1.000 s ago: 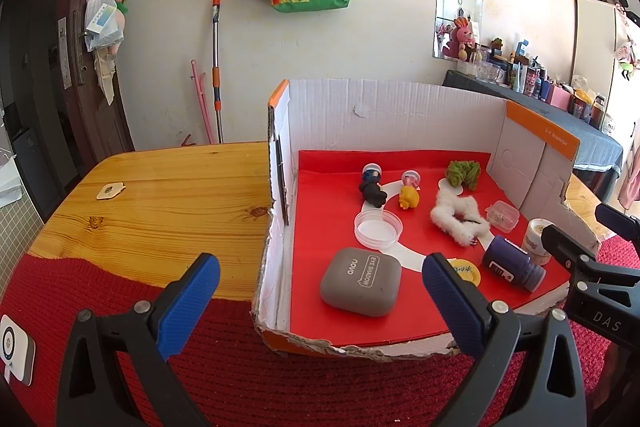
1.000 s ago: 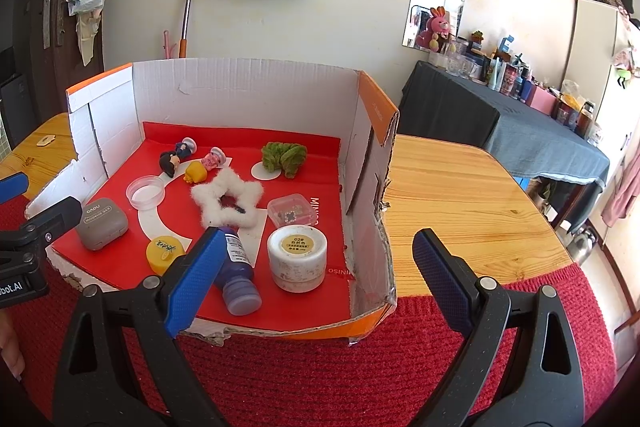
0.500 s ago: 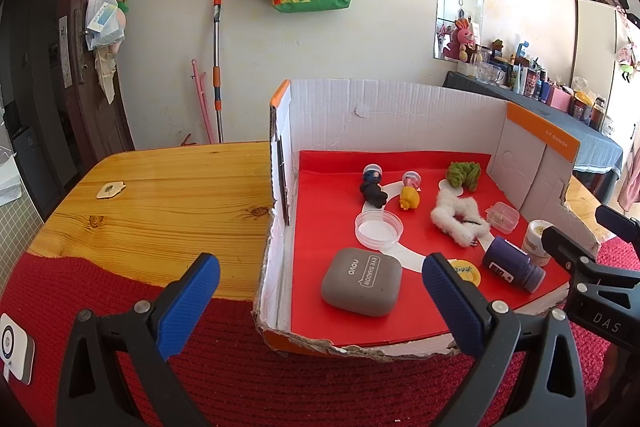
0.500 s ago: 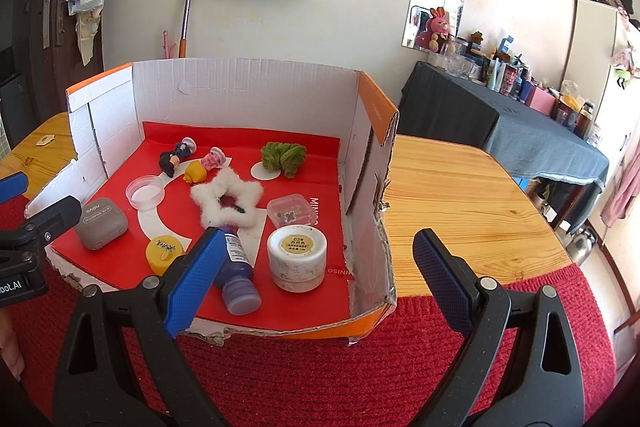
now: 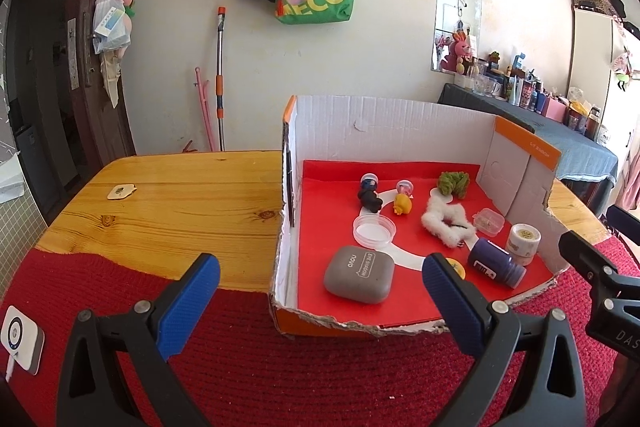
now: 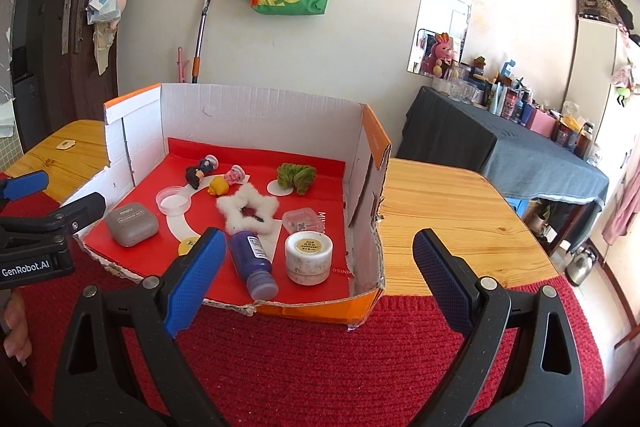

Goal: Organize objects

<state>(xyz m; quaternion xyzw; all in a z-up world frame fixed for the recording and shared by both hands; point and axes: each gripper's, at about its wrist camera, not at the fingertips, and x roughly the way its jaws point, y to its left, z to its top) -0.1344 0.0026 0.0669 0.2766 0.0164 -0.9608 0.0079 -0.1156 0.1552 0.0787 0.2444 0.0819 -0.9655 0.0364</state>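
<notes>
A low cardboard box (image 5: 392, 123) with a red floor stands on the table (image 5: 180, 195). In it lie a grey eye-shadow case (image 5: 359, 274), a clear round dish (image 5: 374, 230), a purple bottle (image 6: 253, 261) on its side, a white jar (image 6: 309, 257), a white fluffy star (image 6: 248, 209), a green scrunchie (image 6: 296, 177), a small clear box (image 6: 303, 221), a yellow disc (image 5: 456, 266) and two small figures (image 5: 370, 193). My left gripper (image 5: 320, 301) hangs open before the box's front left corner. My right gripper (image 6: 316, 281) is open before the front edge, empty.
A red knitted mat (image 6: 304, 367) covers the table's near side. A white square gadget (image 5: 20, 339) lies on it at the far left. A small tag (image 5: 121, 191) rests on the bare wood. A cloth-covered side table (image 6: 520, 147) with bottles stands at the right.
Both views have shifted only slightly; the box and its contents have not moved, and both grippers stay open.
</notes>
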